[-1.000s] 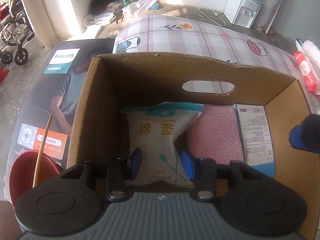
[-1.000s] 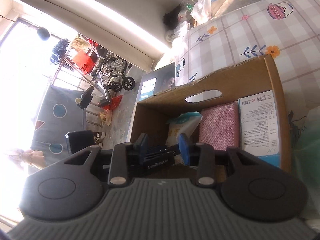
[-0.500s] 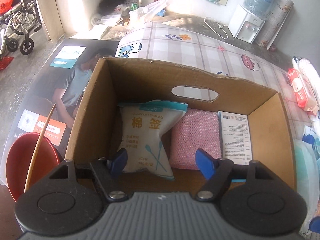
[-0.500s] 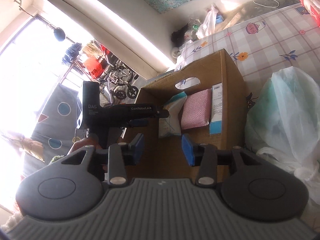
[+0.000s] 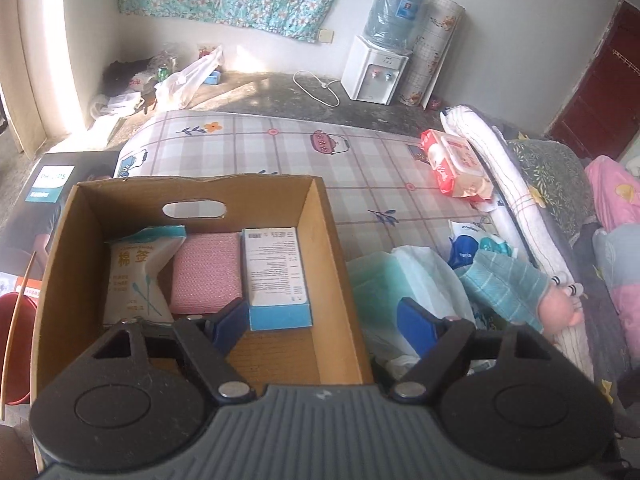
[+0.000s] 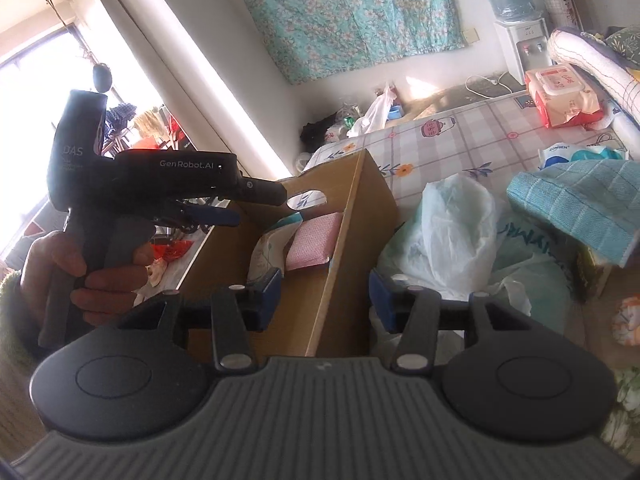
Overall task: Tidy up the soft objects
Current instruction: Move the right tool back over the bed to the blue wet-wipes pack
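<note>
A cardboard box stands on the checked mattress. It holds a cotton swab bag, a pink sponge pad and a white-and-blue carton, side by side. My left gripper is open and empty, raised above the box's right wall. My right gripper is open and empty, astride the same wall. A plastic bag, a teal towel and a wet wipes pack lie to the right of the box. The left gripper's body shows in the right wrist view.
A rolled white blanket and pillows run along the mattress's right side. A red bowl with a stick sits left of the box. A water dispenser stands by the far wall.
My left gripper let go of the cotton swab bag, opened wide and lifted back to the right. My right gripper pulled back, rose and opened wider.
</note>
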`<state>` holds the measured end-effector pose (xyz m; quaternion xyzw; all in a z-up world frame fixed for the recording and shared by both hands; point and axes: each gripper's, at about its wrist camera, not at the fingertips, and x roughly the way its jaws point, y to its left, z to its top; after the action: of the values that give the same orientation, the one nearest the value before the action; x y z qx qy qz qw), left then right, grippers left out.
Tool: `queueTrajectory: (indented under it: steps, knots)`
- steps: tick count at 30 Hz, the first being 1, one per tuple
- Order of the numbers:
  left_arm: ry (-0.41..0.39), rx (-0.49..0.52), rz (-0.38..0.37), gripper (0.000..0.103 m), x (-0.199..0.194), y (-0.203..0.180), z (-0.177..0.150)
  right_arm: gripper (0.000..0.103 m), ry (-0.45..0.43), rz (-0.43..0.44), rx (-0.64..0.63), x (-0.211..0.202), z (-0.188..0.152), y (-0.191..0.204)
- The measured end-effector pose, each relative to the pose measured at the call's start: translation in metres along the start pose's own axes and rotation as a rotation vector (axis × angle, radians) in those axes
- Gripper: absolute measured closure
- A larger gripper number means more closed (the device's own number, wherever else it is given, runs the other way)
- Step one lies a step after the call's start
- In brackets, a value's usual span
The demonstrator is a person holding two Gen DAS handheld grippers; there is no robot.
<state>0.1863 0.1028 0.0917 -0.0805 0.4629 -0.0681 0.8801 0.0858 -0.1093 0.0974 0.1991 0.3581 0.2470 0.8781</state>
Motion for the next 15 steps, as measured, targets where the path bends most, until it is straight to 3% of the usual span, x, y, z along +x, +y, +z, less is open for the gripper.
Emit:
queueTrajectory:
  steps: [9,15]
  knots:
    - [0.014,0.113,-0.141,0.021,0.013,-0.099,-0.017,0.054,-0.041,-0.129,0.022,-0.035,-0.034,-0.049]
    - [0.041,0.172,-0.155,0.021,0.038,-0.145,-0.019,0.054,-0.038,-0.209,0.04,-0.048,-0.047,-0.082]
